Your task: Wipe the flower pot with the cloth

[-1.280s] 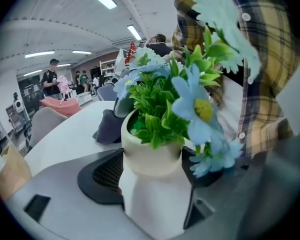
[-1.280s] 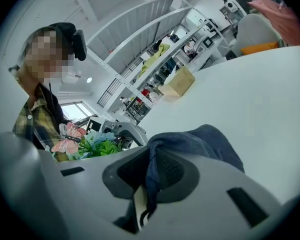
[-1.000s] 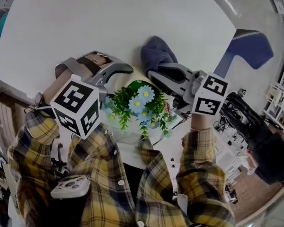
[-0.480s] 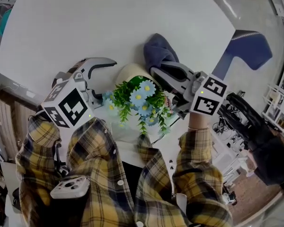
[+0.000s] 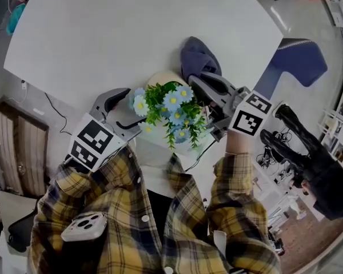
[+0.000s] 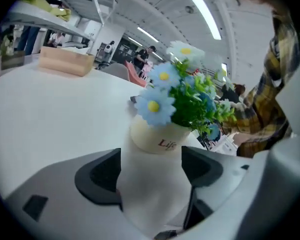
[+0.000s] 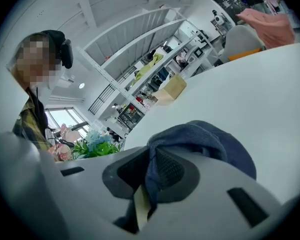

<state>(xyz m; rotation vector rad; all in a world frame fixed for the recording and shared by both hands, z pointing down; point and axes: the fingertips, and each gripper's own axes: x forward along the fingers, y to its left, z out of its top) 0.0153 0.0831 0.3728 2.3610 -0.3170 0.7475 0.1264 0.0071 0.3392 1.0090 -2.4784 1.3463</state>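
Drawn back toward the person since a moment ago, the left gripper [image 5: 127,108] now sits at the near-left side of the flower pot [image 5: 160,80]. Its grey jaws are spread apart, with only bare white table [image 5: 131,33] between them. The pot is smooth, rounded and cream-coloured, and it stands near the table's front edge, just beyond the jaw tips. It holds plastic-looking green leaves and pale blue daisies [image 5: 171,110]. From above, the flowers hide most of the pot. In the left gripper view it shows red lettering, only partly readable. The right gripper [image 5: 195,84] is clamped on a soft, rumpled dark blue cloth [image 5: 195,56] that bunches on the table just behind the pot. Whether the cloth touches the pot is unclear.
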